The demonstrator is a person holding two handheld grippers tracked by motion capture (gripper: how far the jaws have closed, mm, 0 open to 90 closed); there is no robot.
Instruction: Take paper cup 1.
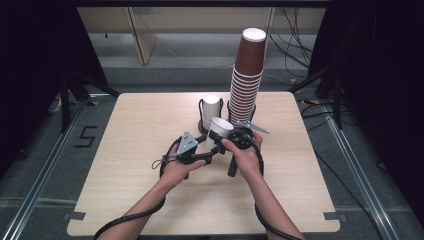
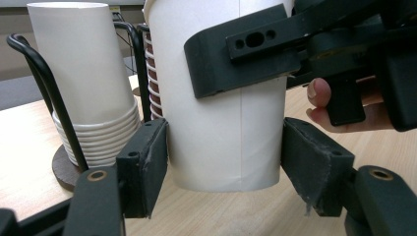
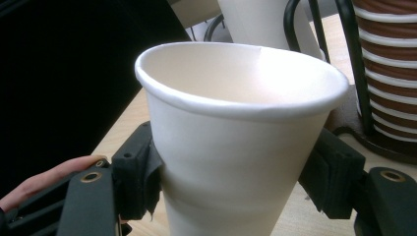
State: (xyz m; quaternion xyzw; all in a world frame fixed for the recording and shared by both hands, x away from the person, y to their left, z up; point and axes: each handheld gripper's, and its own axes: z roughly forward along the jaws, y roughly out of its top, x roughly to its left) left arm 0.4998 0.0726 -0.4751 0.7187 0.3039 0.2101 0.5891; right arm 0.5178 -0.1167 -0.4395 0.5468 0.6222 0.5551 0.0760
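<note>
Forearms cross pale wooden table [image 1: 150, 200]; grey floor, black curtains around.

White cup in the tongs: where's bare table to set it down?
Free: the table's left part between the left edge and the white cup stack, the right part beside the brown cup stack, and the near strip in front of the forearms. Crowded: the back centre around both stacks, where the white cup is held.

Evenly lit from overhead on the pale table [image 1: 150, 165], dark and murky at both side edges of the high view, softly glared on the white cup [image 3: 236, 142] rim, faintly shadowed beneath hands, slightly soft throughout, blurred in close-up backgrounds.
</note>
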